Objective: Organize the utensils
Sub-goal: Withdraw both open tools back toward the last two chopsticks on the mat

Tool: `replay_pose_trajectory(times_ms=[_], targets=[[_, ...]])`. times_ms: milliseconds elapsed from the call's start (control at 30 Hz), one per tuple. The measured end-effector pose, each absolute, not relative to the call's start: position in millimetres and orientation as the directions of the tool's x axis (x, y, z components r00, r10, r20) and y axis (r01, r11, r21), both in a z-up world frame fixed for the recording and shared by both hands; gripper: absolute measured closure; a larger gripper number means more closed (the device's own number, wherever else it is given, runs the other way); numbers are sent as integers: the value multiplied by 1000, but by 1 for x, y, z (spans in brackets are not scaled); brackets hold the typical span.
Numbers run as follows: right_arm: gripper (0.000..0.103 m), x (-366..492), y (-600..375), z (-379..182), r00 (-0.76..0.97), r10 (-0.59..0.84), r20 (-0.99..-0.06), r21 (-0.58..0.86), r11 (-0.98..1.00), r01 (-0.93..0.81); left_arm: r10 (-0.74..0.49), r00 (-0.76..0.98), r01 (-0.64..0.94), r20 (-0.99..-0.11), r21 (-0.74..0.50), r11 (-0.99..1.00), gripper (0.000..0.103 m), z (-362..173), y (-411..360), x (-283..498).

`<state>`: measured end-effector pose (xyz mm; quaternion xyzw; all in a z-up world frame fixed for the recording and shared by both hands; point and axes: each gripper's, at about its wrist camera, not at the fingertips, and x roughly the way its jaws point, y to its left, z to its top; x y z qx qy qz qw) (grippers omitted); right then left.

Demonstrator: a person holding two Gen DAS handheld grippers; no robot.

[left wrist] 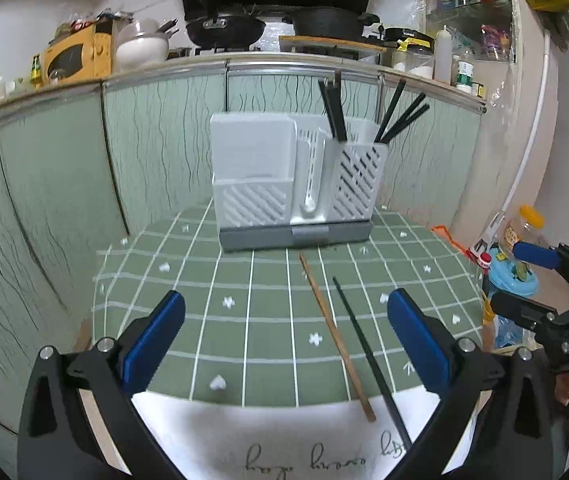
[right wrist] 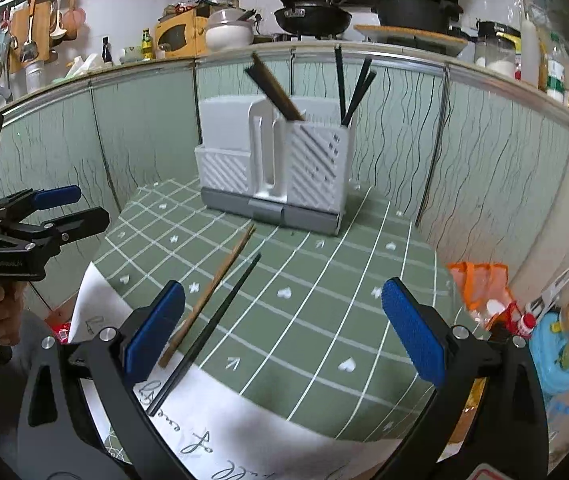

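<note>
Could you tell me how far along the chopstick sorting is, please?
Partly done. Several chopsticks already stand in the white holder. Nothing is in hand: the left gripper and right gripper are both open and empty. Left to do: the wooden chopstick and black chopstick lying on the green tablecloth.

black chopstick (left wrist: 368,356) tip behind right finger, falling brown chopstick (right wrist: 274,87) motion-blurred

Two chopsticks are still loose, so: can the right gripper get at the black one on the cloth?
Probably yes: the right gripper is open, and the black chopstick lies bare, close beside the wooden chopstick.
</note>
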<state>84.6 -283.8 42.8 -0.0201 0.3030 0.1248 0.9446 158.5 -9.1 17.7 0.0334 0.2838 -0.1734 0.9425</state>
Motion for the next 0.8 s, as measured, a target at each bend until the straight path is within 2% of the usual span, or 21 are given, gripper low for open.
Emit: replay_pose_trajectory(times_ms=[367,800], targets=[[9,68,-263,-5,764,216,-607,29,968,-251,-270,756,301,-596,-49,952,4,-35,1,150],[9,61,-249,-26,755,202,-624,43,973,-225,-263,754,302,-602,-37,952,4,-40,2,143]])
